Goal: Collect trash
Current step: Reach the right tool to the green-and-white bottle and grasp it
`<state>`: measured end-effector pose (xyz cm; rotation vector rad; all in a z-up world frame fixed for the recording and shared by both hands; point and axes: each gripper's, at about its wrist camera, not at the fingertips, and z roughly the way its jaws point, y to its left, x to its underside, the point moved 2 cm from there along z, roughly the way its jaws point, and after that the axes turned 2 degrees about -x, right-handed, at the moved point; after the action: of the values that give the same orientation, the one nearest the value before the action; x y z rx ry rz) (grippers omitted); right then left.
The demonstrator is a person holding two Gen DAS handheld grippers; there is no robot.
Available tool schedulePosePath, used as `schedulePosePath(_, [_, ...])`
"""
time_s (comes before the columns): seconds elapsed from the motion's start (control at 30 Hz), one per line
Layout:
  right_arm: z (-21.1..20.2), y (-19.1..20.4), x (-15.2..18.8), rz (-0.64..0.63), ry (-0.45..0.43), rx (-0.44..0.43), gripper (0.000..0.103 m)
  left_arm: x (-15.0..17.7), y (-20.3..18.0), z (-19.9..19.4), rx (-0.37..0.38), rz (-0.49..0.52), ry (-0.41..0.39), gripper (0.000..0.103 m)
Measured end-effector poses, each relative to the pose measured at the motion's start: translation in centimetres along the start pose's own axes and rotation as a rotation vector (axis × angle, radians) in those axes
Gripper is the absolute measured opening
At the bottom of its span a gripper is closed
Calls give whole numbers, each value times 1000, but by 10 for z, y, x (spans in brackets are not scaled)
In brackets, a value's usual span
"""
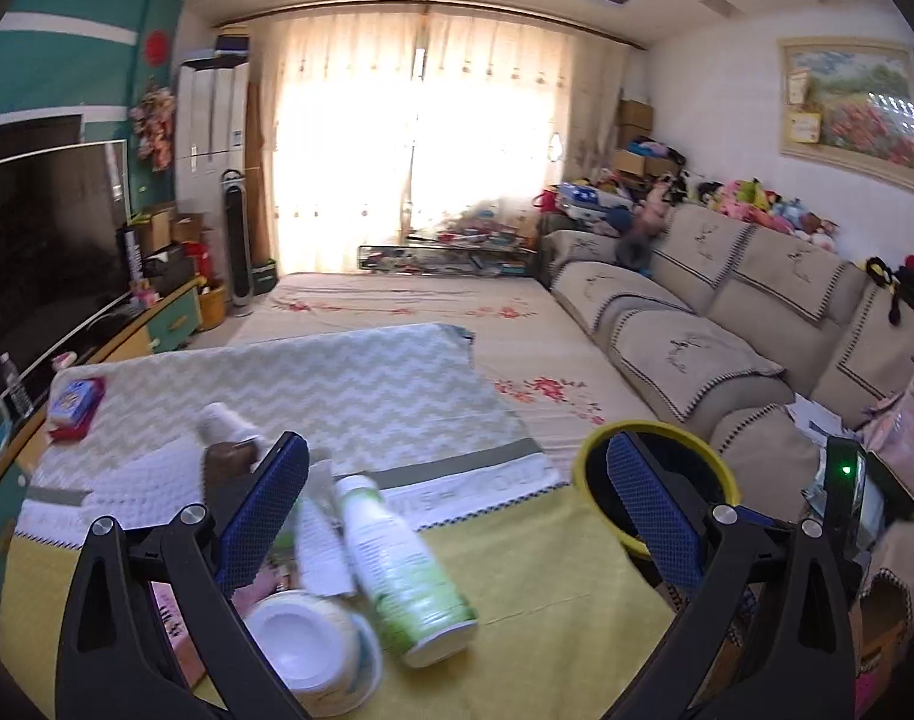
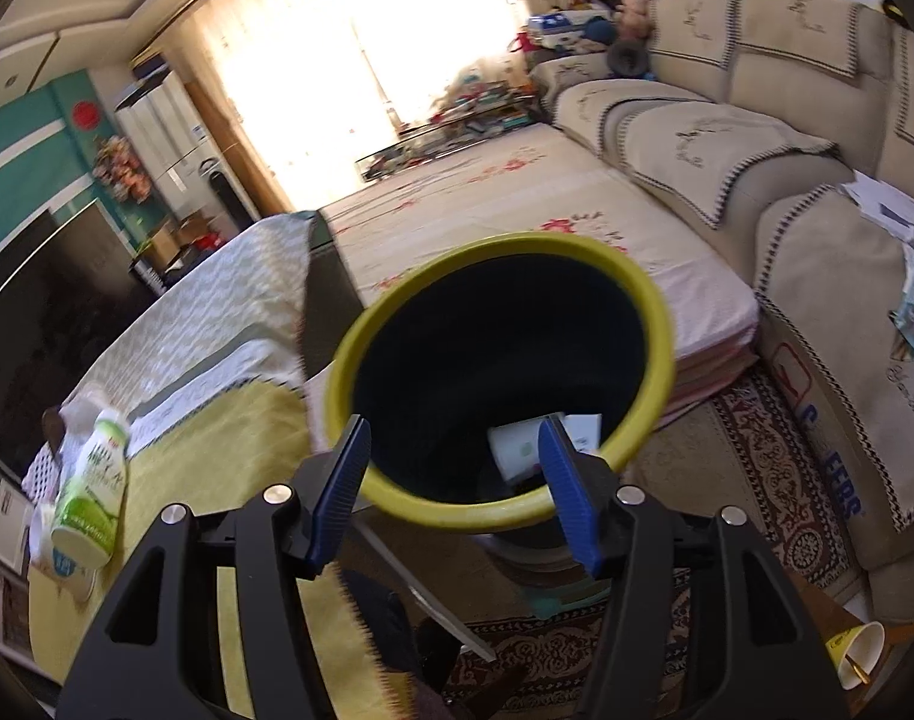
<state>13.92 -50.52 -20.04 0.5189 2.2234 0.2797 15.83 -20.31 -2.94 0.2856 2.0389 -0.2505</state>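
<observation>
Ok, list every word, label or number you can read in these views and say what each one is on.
"FERS": blue capitals on the cardboard box beside the beige sofa; the letters before them are hidden.
Green-and-white plastic bottle: printed label, too blurred to read.
White band of the tablecloth: pale lettering, too faint to read.
Blue-and-red packet: print too small to read.

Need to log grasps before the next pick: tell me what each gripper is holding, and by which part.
Nothing is held. The left gripper is wide open above the green-and-white bottle. The right gripper is opening, empty, over the yellow-rimmed trash bin.
</observation>
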Motion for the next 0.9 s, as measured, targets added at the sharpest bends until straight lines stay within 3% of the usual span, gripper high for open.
schedulePosePath(0.23, [3, 82, 18, -168, 46, -131, 56, 25, 86, -41, -146, -102, -19, 98])
schedulePosePath(0.53, [-11, 173, 47, -387, 50, -297, 56, 52, 130, -67, -216, -153, -25, 98])
schedulePosePath(0.73, [-1, 209, 71, -456, 83, -312, 58, 64, 142, -77, -222, -194, -27, 98])
schedulePosePath(0.9, [12, 227, 84, -490, 98, -261, 58, 69, 146, -74, -215, -210, -21, 98])
